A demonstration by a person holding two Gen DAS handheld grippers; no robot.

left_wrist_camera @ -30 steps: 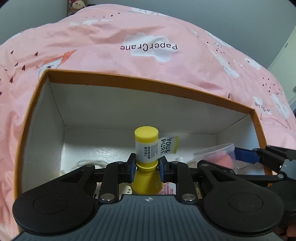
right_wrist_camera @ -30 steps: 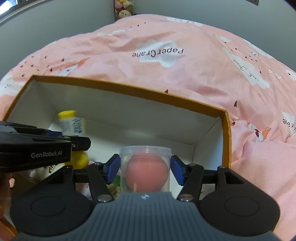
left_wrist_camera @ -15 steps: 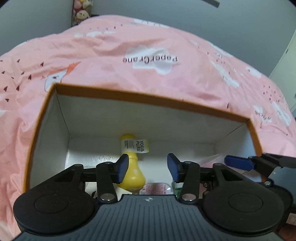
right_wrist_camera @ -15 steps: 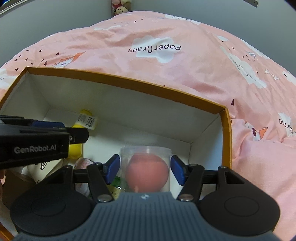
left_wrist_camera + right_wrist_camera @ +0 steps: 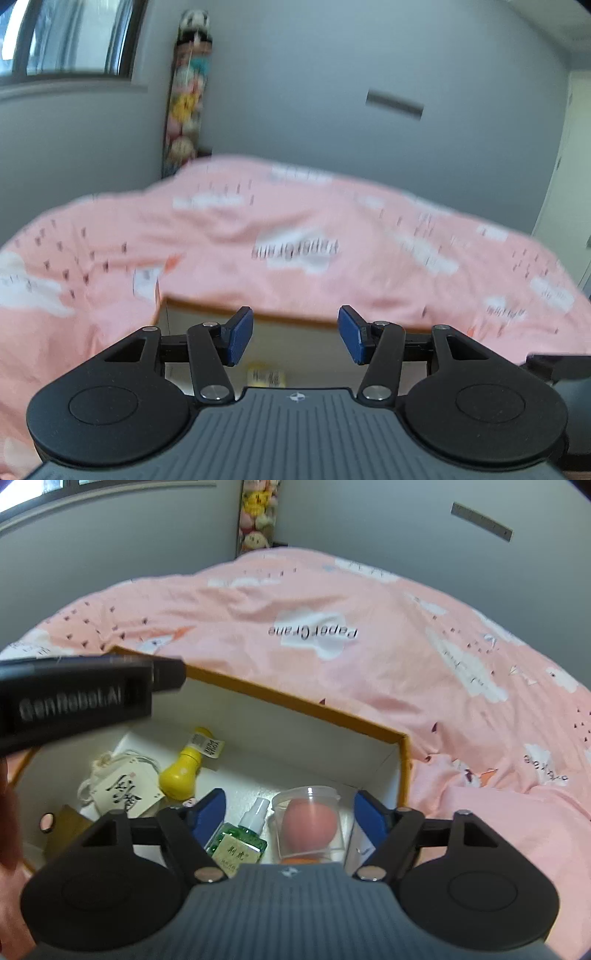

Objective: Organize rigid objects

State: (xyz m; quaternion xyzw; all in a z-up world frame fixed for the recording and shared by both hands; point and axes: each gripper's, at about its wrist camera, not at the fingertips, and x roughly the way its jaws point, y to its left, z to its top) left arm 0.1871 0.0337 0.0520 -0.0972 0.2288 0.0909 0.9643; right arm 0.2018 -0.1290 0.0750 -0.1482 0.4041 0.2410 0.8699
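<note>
Pink cloud-print duvet [image 5: 369, 635] across the bed, stuffed toys [image 5: 256, 513] in the far corner, window [image 5: 70, 37] far left.

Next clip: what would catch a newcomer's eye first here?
The pink quilt fills both views, with an orange-rimmed box on it. Inside the box lie a yellow bottle, a green spray bottle and a clear cup with a pink ball inside. The right claw is opening around the cup without touching it, while the left claw opens on nothing.
</note>
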